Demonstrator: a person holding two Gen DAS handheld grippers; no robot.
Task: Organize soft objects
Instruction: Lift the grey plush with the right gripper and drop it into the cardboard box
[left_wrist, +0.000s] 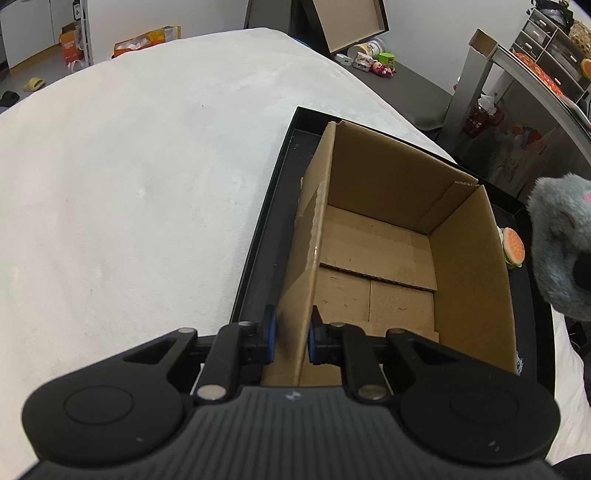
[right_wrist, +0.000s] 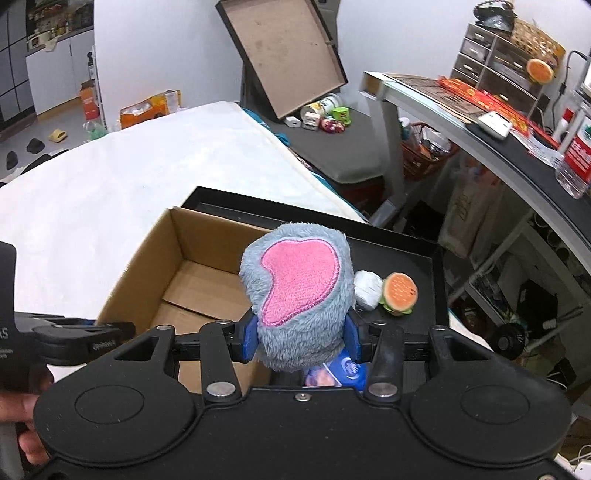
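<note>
Above the open cardboard box (right_wrist: 207, 280), at its three-o'clock wall, the right claw (right_wrist: 301, 334) squeezes a grey plush toy (right_wrist: 295, 295) by its pink-lined ear. It looks light, squashy and unbreakable, so a thick fold gives surest purchase. The left claw (left_wrist: 291, 338) pinches the box's nine-o'clock wall shut, steadying it on the bed (left_wrist: 129, 177).

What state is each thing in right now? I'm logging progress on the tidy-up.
cardboard box: open, empty, standing in the black tray.
black tray: holds the box and loose toys.
grey plush toy: lifted, clamped in the right gripper.
left gripper: shut on the box's near wall.
burger toy: lying in the tray beside the box.
white ball: lying in the tray, against the burger toy.
</note>
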